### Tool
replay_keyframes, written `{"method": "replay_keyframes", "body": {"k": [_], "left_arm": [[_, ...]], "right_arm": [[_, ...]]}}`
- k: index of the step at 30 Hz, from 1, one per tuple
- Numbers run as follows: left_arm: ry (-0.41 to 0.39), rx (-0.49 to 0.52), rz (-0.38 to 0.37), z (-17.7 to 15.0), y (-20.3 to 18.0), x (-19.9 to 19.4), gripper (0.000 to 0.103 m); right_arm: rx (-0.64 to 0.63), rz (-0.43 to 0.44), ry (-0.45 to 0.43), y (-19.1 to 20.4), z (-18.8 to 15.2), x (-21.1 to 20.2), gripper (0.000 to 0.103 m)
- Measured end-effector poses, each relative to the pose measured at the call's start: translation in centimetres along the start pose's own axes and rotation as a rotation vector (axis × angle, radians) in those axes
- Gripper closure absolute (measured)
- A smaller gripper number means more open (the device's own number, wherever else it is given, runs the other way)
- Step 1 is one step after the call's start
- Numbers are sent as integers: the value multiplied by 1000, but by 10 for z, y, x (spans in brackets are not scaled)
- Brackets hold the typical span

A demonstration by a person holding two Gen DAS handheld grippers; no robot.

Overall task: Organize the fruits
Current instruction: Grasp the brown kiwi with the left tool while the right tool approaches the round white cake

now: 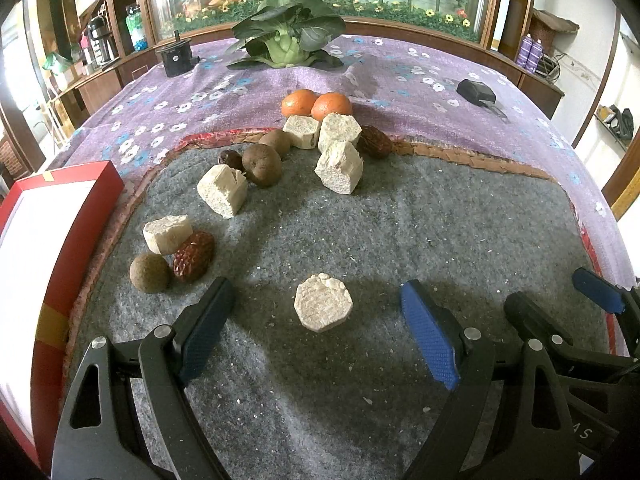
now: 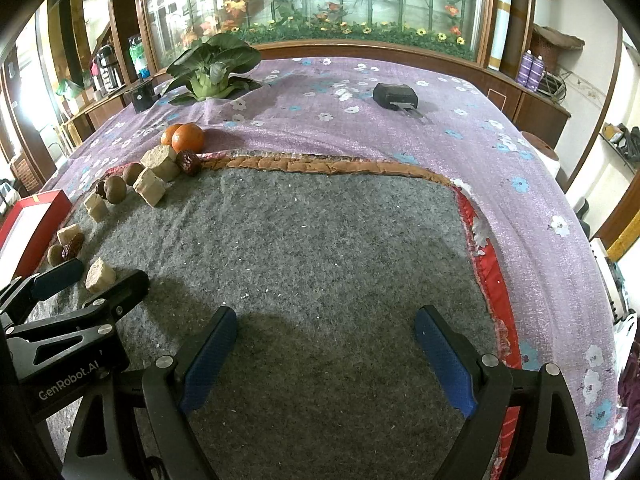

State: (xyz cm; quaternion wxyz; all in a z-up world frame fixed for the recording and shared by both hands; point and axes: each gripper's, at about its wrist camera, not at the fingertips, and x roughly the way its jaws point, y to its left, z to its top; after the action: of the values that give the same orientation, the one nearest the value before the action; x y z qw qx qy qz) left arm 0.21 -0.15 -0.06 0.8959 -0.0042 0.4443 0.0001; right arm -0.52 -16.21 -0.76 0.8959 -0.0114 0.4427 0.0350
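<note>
On the grey felt mat [image 1: 400, 216] a pale hexagonal block [image 1: 323, 302] lies between the spread fingers of my open left gripper [image 1: 316, 292]. Further off lie more pale blocks [image 1: 222, 189], brown round fruits [image 1: 262, 164], a red date [image 1: 193, 255] and two oranges [image 1: 316, 104]. My right gripper [image 2: 325, 320] stands open over bare felt, empty; in the left wrist view it shows at the right [image 1: 560, 292]. The left gripper [image 2: 92, 276] shows at the left of the right wrist view, around that block [image 2: 100, 275].
A red box with a white inside [image 1: 48, 240] lies at the left edge of the mat. On the purple flowered cloth [image 2: 400, 128] sit a leafy green vegetable [image 1: 286, 36], a black cylinder [image 1: 175, 56] and a black device [image 2: 395, 96]. Wooden cabinets ring the table.
</note>
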Motion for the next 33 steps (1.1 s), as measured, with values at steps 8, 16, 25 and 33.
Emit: {"method": "replay_keyframes", "body": {"k": [8,16,25,33], "left_arm": [[0,0,0,0,0,0,17],[38,42,-29,1,4,-1,17],[20,26,-35,-9,21,-24,17],[-9,14,41,-22,67,-51,17]], "right_arm": [[0,0,0,0,0,0,12],[-3,-4,1,1,1,0,12],[-53,18,-1,10,1,-9,13],[-199,82,-82,44,4,-42,13]]}}
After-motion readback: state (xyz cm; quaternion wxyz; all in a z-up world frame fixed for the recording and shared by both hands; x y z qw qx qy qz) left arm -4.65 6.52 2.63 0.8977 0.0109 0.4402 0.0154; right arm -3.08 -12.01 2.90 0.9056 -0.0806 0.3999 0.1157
